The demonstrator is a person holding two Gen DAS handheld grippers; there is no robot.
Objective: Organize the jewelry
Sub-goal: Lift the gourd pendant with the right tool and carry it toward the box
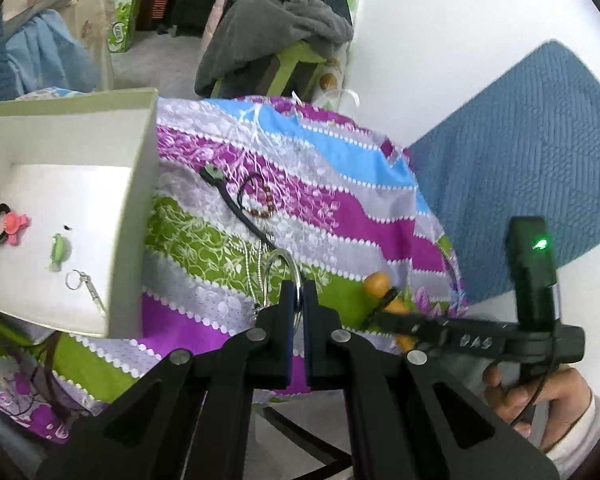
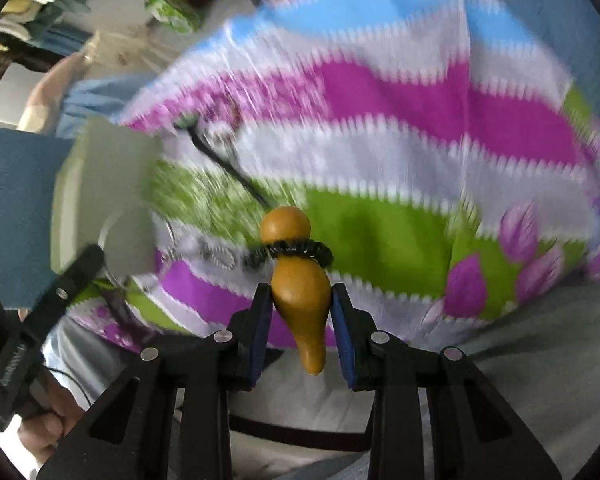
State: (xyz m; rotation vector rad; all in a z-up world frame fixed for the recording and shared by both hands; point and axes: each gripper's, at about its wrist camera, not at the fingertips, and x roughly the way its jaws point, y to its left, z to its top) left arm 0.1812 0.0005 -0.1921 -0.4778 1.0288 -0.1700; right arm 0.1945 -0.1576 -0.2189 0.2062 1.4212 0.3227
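The left gripper [image 1: 299,300], at bottom centre of its view, is clamped on a silver ring [image 1: 281,272] and should carry it level over the rim of the white box [image 1: 134,216] at left, releasing low. The right gripper [image 2: 302,312] pinches a gourd pendant [image 2: 298,276] at lower centre. Both work over a striped floral cloth [image 1: 340,200]; clothes are heaped in the room behind.

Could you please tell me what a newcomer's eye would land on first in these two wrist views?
Probably the orange gourd-shaped wooden ornament with a black coiled band around its neck, clamped in the right gripper over the striped purple, green and blue floral cloth. Next, the silver metal bangle pinched upright in the left gripper, beside the white cardboard box holding small trinkets.
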